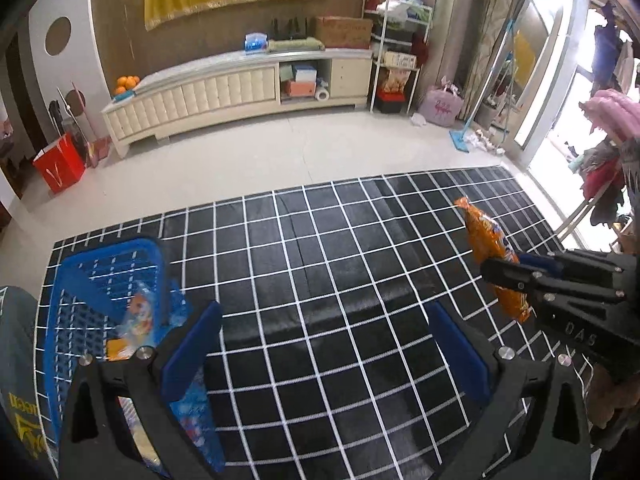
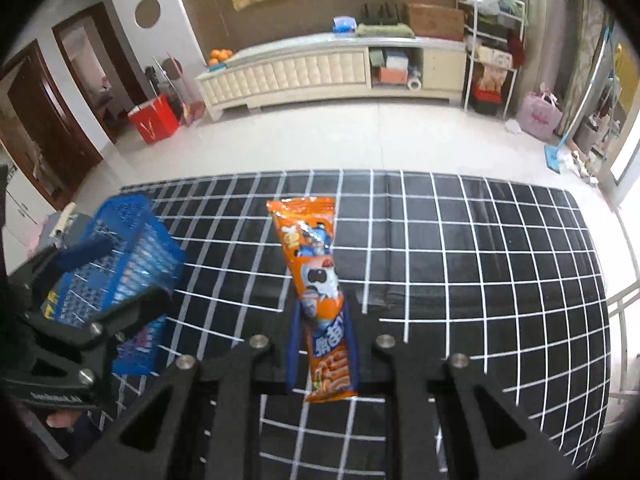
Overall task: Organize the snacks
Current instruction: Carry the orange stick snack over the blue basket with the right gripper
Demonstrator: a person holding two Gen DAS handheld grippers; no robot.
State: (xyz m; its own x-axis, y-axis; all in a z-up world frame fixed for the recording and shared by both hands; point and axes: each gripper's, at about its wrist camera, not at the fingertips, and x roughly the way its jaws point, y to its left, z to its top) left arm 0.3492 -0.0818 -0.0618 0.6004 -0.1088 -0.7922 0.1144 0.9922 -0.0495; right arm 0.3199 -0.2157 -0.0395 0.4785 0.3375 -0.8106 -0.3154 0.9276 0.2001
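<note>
Here, the right gripper (image 2: pixel 322 344) pinches an orange snack packet (image 2: pixel 316 280) above the checked mat (image 2: pixel 480 260); the left gripper (image 1: pixel 320 344), fingers spread, holds nothing. The slim packet could slip before reaching the blue basket (image 2: pixel 132 248).

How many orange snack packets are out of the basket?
1: the orange packet is pinched in the right gripper, above the checked cloth. The blue basket holds more snacks, partly hidden.
</note>
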